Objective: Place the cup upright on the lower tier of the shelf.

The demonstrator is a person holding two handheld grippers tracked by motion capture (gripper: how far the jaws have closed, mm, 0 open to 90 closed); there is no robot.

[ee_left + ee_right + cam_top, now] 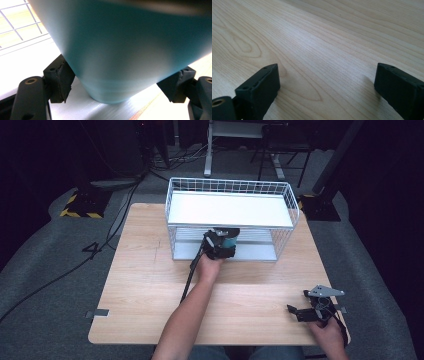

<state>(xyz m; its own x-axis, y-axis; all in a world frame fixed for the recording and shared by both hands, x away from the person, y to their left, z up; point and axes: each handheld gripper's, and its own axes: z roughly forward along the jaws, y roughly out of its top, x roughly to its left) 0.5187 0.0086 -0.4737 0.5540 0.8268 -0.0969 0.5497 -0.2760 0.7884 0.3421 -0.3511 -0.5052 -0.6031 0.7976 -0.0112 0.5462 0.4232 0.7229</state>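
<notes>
Teal cup (125, 50) clamped between left tongs (120, 82); right tongs (327, 82) released, well apart.

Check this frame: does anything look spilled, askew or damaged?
Nothing stands out. The left gripper holds a teal cup upright on the lower shelf of the white wire rack; the right gripper is open over the bare wooden table.
</notes>
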